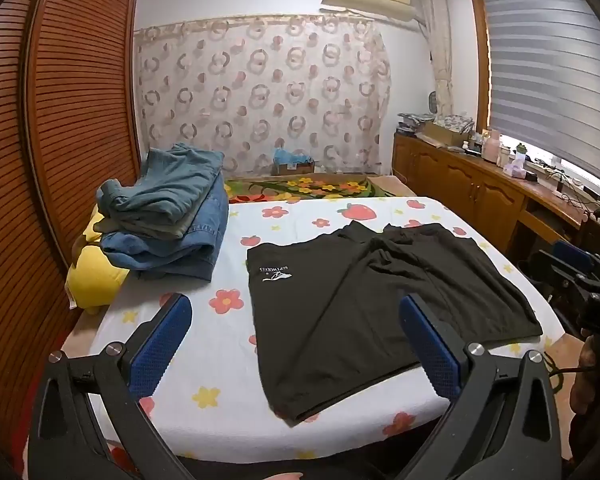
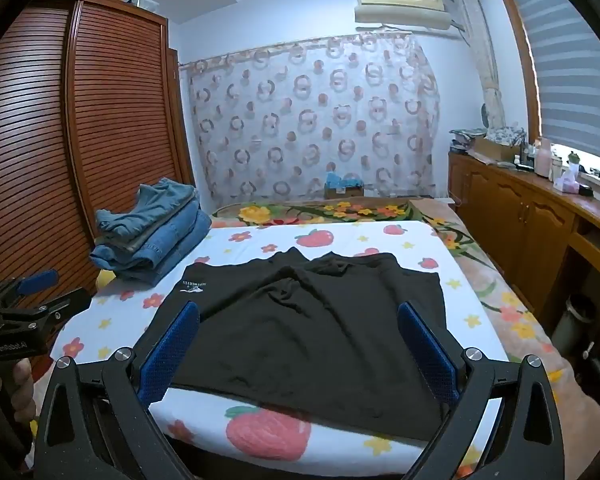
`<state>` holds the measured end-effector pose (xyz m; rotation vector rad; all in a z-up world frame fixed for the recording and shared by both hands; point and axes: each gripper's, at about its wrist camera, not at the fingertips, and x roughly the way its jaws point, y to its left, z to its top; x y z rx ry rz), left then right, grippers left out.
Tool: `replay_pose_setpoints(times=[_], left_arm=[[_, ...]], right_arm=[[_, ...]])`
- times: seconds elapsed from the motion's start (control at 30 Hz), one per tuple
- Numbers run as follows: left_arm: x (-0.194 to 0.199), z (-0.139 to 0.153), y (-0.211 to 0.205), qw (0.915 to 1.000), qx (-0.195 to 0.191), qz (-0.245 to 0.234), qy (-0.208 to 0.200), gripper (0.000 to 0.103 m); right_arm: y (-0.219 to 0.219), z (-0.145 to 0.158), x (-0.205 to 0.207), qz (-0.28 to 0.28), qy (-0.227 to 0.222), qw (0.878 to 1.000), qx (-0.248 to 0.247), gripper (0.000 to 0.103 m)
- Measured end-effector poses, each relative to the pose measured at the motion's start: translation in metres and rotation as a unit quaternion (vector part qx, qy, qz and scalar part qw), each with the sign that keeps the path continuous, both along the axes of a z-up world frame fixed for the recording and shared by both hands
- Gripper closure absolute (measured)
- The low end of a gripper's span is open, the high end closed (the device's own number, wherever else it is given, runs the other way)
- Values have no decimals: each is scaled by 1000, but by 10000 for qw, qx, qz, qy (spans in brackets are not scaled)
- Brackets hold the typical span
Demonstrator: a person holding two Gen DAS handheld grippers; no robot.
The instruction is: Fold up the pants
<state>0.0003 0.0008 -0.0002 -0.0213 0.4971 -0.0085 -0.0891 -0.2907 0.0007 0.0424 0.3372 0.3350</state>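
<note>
On the flowered sheet (image 1: 220, 360) covering the bed, black pants (image 1: 340, 312) are being displayed spread flat, with a white logo (image 1: 275, 274) printed near one upper corner and the cloth creased along the far edge. Nothing is being grasped: the left gripper (image 1: 296, 344) is being held above the near edge of the pants with its jaws fully released, and the right gripper (image 2: 300, 356) is likewise being held wide apart over the near part of the garment, its blue pads (image 2: 172, 352) clear of the cloth. At the far left of the bed, a pile of folded jeans (image 1: 168, 224) is being supported partly on a yellow cushion (image 1: 92, 280). A louvred wardrobe (image 1: 60, 140) is being shown at left, a patterned curtain (image 1: 260, 96) behind, and a wooden cabinet (image 1: 472, 188) at right.
</note>
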Motion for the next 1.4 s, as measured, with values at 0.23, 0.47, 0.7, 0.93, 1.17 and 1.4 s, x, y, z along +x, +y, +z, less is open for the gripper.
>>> replay_pose_setpoints(times=[0.23,0.47,0.7,0.93,1.17,1.4], left_arm=[[0,-2,4,10000,72,19,-39,0],[-1,-3,5,10000,83,26,-15,0],[1,-4,7,10000,88,23,-6,0],[1,-3,7,10000,75,19,-22,0],[-1,-1,5,10000,85,33,-21,0],[-2,0,4,9999,89,39,-25,0]], right_arm=[[0,0,0,9,18,10000,71,3],[1,1,1,29,22,10000,55,3],[-1,0,-1,39,18,10000,53,3],[-3,1,2,46,10,10000,63,3],[2,0,1,57,-19,10000,59,3],[1,0,1,60,-32,10000,64,3]])
